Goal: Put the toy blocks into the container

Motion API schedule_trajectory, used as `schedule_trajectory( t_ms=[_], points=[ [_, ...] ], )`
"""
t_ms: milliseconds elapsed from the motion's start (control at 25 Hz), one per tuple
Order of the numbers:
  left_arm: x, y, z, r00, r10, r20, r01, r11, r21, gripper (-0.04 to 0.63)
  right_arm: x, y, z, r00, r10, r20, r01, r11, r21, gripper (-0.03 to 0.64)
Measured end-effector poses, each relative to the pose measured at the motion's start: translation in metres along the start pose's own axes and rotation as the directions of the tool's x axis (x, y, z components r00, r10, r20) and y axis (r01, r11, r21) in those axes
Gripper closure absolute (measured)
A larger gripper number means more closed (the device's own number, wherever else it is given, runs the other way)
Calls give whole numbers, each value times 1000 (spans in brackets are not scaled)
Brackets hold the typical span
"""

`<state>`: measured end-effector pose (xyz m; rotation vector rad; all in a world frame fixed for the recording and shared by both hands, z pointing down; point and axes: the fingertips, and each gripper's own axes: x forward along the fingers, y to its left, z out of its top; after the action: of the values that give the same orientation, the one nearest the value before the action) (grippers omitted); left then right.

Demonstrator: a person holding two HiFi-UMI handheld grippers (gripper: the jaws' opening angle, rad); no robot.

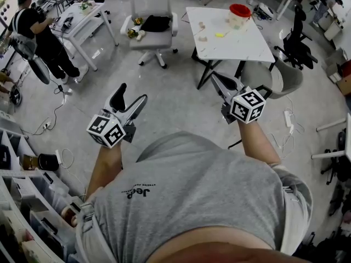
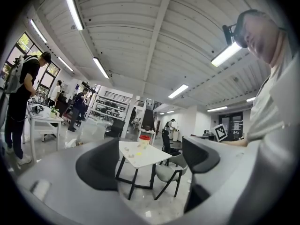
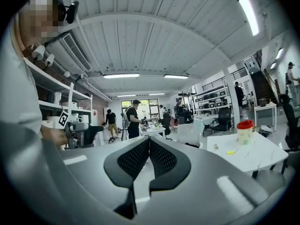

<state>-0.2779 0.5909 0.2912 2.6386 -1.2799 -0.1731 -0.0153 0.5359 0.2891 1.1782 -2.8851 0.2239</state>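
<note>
Jaws of left gripper (image 1: 133,94) stand wide, empty (right gripper's (image 1: 214,76) pressed together); container (image 1: 239,15) sits well ahead on table (image 1: 236,47).

A busy room with a shiny floor (image 1: 175,92)
A grey chair (image 1: 149,1) stands beside a white table (image 1: 241,45). A person in black (image 1: 38,34) stands at a white desk (image 1: 88,21), well apart from a black chair (image 1: 299,40).

White table (image 1: 244,44) holds red-lidded container (image 1: 239,15) and blocks (image 1: 202,38).
</note>
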Motion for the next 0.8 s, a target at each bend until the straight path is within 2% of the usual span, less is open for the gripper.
schedule_trajectory(
  t_ms=[240, 480, 640, 800],
  points=[
    [21, -21, -7, 999, 35, 3, -35, 999, -12, 138, -21, -28, -1, 1000, 20, -5, -20, 1000, -8, 612],
    [46, -26, -15, 999, 36, -11, -36, 999, -18, 138, -18, -56, -4, 1000, 25, -6, -25, 1000, -4, 612],
    [61, -3, -16, 999, 28, -19, -28, 999, -28, 138, 8, -65, -6, 1000, 27, -12, -27, 1000, -3, 612],
    [80, 44, -16, 1000, 12, -16, -12, 999, -34, 138, 52, -76, -9, 1000, 12, -12, -12, 1000, -4, 612]
  ],
)
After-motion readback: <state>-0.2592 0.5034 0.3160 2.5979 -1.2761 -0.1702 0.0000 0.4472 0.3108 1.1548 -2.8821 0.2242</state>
